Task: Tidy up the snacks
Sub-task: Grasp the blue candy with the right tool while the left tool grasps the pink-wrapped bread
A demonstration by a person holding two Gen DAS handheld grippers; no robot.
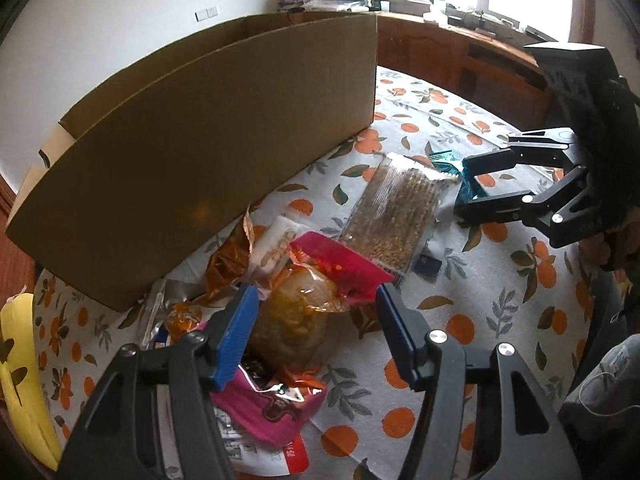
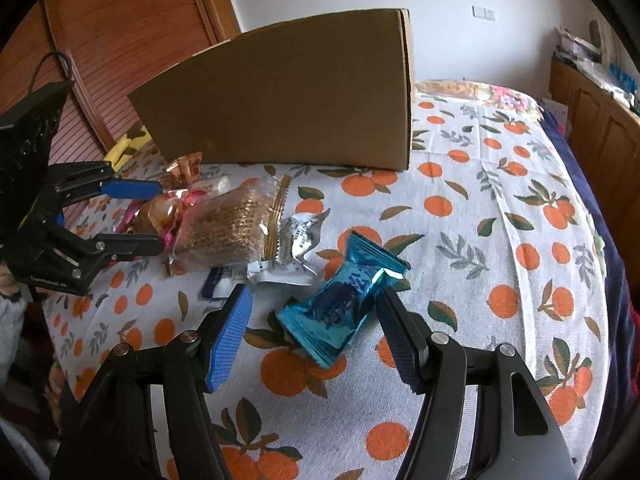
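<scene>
Orange-printed cloth (image 1: 460,280) covers the surface on which everything lies, with wood cabinets and a bright window behind it. From the left wrist, a big cardboard box (image 1: 224,152) stands along the far left edge of the cloth, its long brown wall facing the camera. At its foot lies a heap of snacks: a clear bag of yellowish pieces with a pink top (image 1: 308,292), a magenta packet (image 1: 272,412) below it, crumpled orange wrappers (image 1: 230,260) against the box, and a clear pack of brown sticks (image 1: 390,212) toward the middle of the cloth. The left gripper (image 1: 316,312) hovers over the heap with its blue pads either side of the clear bag; the jaws stand partly apart, and I cannot tell whether the pads touch it. The right gripper (image 1: 464,188) shows at the right edge beside a teal packet (image 1: 468,184).

From the right wrist, the same cloth (image 2: 500,240) runs back to the box (image 2: 296,100) at its far edge. The teal packet (image 2: 344,300) lies between the fingers of the right gripper (image 2: 314,312), whose jaws stand moderately wide; the right pad seems to meet the packet's end while the left stands clear. Behind it lie a silver wrapper (image 2: 292,248) and the pack of sticks (image 2: 236,220). The left gripper (image 2: 158,216) reaches in from the left edge over the pink-topped bag (image 2: 164,216).
</scene>
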